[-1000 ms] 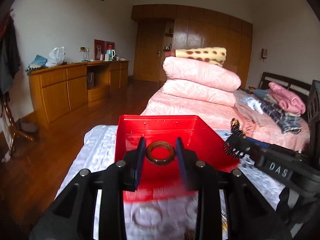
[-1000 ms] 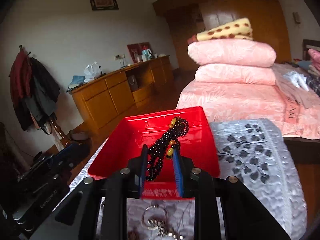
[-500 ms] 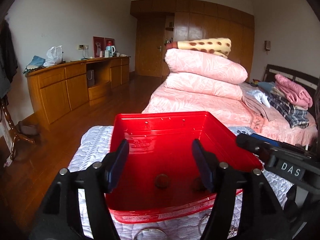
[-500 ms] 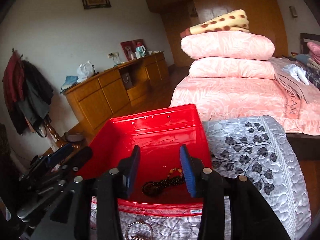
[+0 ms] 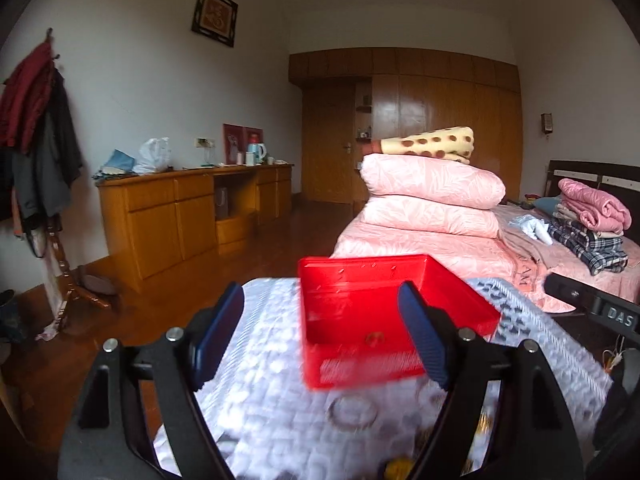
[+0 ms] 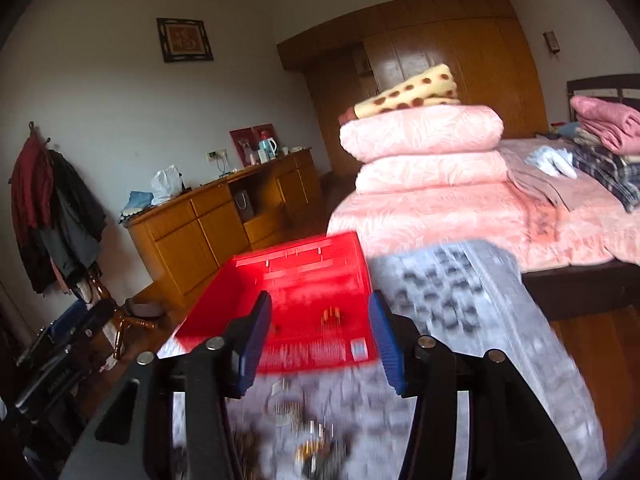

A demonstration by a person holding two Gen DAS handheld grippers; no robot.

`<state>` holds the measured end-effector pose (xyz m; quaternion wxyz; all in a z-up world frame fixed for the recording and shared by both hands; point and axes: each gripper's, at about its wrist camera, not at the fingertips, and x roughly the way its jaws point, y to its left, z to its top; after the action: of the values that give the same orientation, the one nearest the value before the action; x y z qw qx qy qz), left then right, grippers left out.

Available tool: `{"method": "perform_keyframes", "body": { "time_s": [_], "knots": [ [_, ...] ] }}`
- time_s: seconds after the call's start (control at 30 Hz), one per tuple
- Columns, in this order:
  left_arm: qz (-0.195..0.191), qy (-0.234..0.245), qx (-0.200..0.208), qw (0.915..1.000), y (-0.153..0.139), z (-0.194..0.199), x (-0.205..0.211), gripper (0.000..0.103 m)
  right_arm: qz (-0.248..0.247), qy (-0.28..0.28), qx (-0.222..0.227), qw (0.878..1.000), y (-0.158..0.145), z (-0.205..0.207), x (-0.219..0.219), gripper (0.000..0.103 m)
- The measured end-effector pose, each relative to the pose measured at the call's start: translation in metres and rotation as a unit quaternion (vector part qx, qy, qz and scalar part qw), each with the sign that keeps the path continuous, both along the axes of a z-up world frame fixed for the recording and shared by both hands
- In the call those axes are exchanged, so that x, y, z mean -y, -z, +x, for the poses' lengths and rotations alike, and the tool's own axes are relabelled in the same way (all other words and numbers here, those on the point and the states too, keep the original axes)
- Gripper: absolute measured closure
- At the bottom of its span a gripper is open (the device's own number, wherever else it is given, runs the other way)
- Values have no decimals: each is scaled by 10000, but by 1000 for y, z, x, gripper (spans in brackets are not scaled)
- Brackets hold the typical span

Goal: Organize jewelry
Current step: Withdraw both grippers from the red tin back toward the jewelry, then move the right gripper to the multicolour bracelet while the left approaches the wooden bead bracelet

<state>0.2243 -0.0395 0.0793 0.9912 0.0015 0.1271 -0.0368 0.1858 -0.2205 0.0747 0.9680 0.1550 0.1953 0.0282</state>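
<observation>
Sitting on a pale quilted cloth (image 5: 264, 364) with a stitched, bumpy surface is the red plastic tray (image 5: 384, 276), a shallow, glossy rectangle with upright walls, and both tools hover empty above its near edge. The left gripper (image 5: 320, 332) has its jaws spread wide, ribbed blue pads (image 5: 420, 336) framing the tray with nothing between them. The right gripper (image 6: 318, 344) is likewise parted, its blue pads (image 6: 256, 336) either side of the tray's near wall, holding nothing. In the left view the tray's long axis seems to run away from the camera toward the pink bed (image 5: 420, 240). On the tray floor a small amber bead or two (image 6: 331, 315) glints; the rest of that piece is too blurred to make out, so its direction cannot be told. In front of the tray, on the cloth, lies a thin round metal bangle (image 5: 352, 412), flat and open to the camera, with more loose jewelry (image 6: 316, 446) smeared by motion blur near the bottom edge. Behind, smooth folded pink quilts (image 6: 424, 148) are stacked soft and rounded under a yellow spotted blanket (image 6: 412, 92).
</observation>
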Motion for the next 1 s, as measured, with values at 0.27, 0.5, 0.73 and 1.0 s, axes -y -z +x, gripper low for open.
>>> {"method": "perform_keyframes", "body": {
  "time_s": [0.27,0.5,0.73,1.0],
  "knots": [
    [-25,-162,-277,9995,38,-66,-2,27,-209,108,-581,9980,39,-69,-18,53],
    [-96,129,-696,9974,72,-79,9,39,-329,221,-842,9957,69,-95,-25,53],
    [-9,274,-650,9975,81,-92,20,42,-415,103,-942,9946,85,-102,-33,58],
    [-8,484,-851,9952,94,-98,31,45,-428,-69,-1165,9922,95,-106,-41,61]
  ]
}}
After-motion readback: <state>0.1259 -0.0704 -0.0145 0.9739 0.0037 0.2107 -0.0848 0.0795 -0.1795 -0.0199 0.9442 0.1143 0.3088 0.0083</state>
